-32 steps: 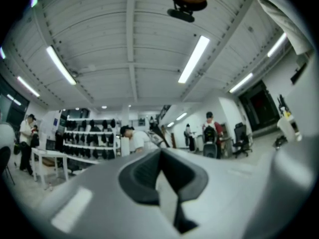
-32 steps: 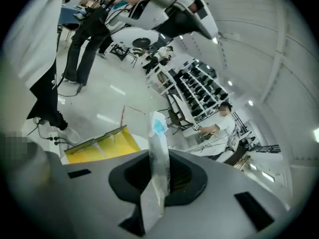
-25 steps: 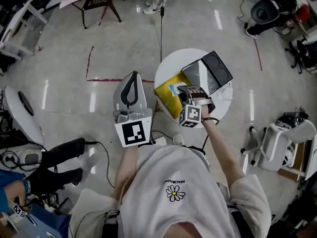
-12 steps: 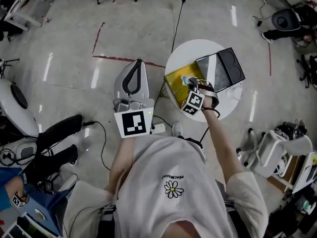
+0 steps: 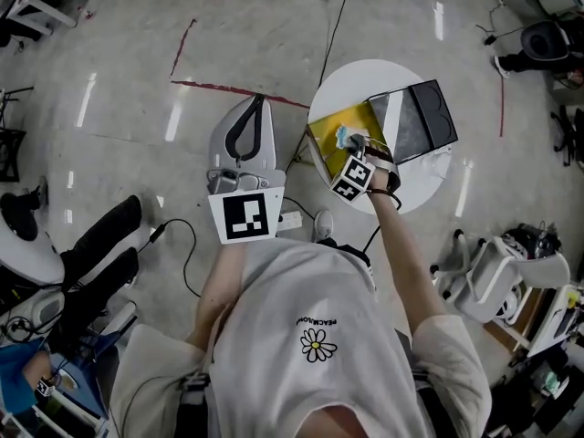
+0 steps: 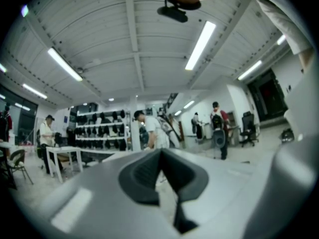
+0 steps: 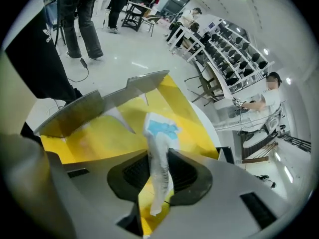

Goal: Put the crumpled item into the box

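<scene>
The crumpled item (image 7: 159,128) (a white wad with a blue patch) stands between the pads of the right claw (image 7: 159,159). Its blue end pokes out ahead of the tips and a thin tail trails back toward the claw's throat. The jaws are opening at this moment, yet both pads look to be touching the wad, so it is not free. Ahead of and beneath the claw lies the yellow inside of the box (image 7: 94,136), with a grey flap (image 7: 144,81) raised beyond the tips. The box sits on a round white worktop (image 5: 415,188). The step in hand, as I judge it, is the release over the box.

To do it well, hold the claw steady above the yellow floor while the jaws spread, with the tips angled down so the wad drops forward, not back into the throat. A light, creased thing like this may cling to one pad — widen fully and wait before drawing away, then pull straight back, clear of the flap. The left claw (image 5: 259,101), well off to the left of the right claw and away from the worktop, is clenched on nothing and has no part here
</scene>
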Demonstrator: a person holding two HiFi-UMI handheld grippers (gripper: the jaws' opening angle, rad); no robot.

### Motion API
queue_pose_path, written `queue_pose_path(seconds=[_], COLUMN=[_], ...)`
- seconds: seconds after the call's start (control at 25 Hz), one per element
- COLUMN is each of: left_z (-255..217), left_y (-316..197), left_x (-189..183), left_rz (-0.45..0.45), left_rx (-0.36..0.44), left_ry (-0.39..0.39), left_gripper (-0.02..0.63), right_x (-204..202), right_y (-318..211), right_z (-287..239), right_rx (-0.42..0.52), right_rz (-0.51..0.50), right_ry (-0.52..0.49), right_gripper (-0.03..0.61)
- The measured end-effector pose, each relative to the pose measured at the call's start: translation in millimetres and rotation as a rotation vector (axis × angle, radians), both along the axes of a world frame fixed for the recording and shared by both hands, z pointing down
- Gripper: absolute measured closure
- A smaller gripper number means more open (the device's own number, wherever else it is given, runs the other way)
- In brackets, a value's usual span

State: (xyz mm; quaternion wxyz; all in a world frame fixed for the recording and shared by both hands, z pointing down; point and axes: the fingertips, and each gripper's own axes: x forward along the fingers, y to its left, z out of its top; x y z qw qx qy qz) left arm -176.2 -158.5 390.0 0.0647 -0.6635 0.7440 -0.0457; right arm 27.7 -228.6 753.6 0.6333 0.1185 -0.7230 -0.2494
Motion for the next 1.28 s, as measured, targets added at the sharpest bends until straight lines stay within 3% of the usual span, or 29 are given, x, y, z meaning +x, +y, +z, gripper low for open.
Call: queue_pose_path(seconds=[0.48, 0.68, 0.92, 1.28], left_z=[1.7, 2.0, 7.7, -2.0], left_y=[0.2, -0.1, -0.4, -1.9], left_x=[-3.6, -3.7, -2.1, 0.9], left_rz=[0.009, 0.018, 0.021, 0.048], left_rx=[-0.026, -0.029, -0.027, 0.001], left_ry=[-0.011, 0.002, 0.023, 0.011], left_gripper=[0.614, 0.614, 0.614, 0.614], right_x=[2.4, 2.4, 1.9, 2.6], right_y=[7.6, 7.0, 13.4, 8.8], right_z=[2.2, -1.5, -5.6, -24.0], right_rx=[-0.118, -0.207, -0.339, -0.294], right_rz=[0.027, 0.098, 0.183, 0.159], right_ry=[-0.02, -0.055, -0.12, -0.13], right_gripper=[0.476, 0.442, 0.336, 0.309])
